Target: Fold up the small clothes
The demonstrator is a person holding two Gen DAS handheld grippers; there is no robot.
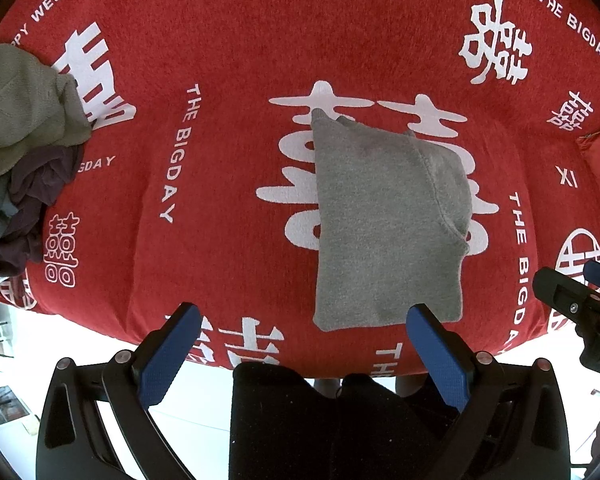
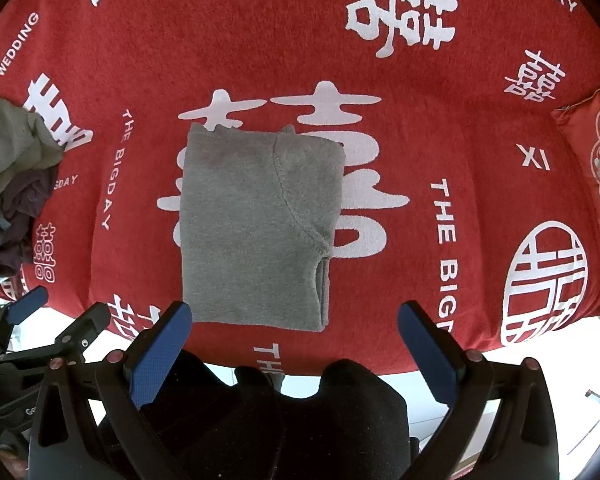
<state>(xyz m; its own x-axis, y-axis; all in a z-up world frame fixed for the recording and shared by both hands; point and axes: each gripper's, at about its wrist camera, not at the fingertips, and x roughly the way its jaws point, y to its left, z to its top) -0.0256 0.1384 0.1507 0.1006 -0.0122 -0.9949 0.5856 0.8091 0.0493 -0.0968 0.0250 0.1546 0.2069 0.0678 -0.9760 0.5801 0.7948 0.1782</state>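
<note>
A grey fleece garment (image 1: 384, 224) lies folded into a rectangle on the red cloth; it also shows in the right wrist view (image 2: 256, 228). My left gripper (image 1: 304, 316) is open and empty, held above the cloth's near edge, its right finger just over the garment's near right corner. My right gripper (image 2: 294, 314) is open and empty, near the garment's front edge, its left finger by the near left corner. Each gripper shows at the edge of the other's view, the right one (image 1: 580, 300) and the left one (image 2: 40, 320).
A heap of unfolded clothes, olive, purple and blue-grey (image 1: 20, 152), lies at the left edge (image 2: 12, 184). A red patterned cushion (image 2: 596, 160) sits at the right. The red cloth with white lettering (image 1: 228, 40) covers the surface; its front edge is near my grippers. Dark-clothed legs (image 1: 320, 420) stand below.
</note>
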